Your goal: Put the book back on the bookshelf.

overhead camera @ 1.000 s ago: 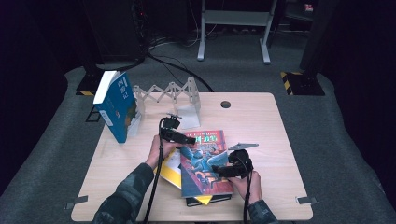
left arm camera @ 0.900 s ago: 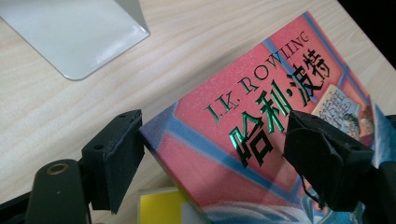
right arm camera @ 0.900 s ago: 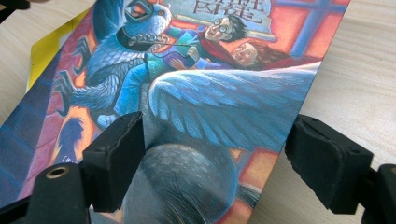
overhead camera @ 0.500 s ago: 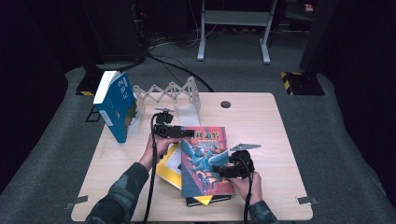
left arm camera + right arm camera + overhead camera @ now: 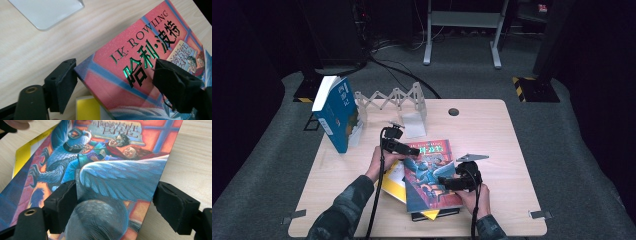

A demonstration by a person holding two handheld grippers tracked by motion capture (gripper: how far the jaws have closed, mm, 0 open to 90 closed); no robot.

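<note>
Two claws meet over the table (image 5: 492,130): a red book (image 5: 429,172) tops the near-centre stack, its far-left corner between the wide left claw (image 5: 117,87), its near-right edge between the wide right claw (image 5: 115,207).

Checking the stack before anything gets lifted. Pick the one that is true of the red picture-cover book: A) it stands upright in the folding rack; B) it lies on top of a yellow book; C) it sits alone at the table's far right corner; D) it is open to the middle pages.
B: the red picture-cover book lies flat and closed on the yellow book, whose cover pokes out beneath its edge.
</note>
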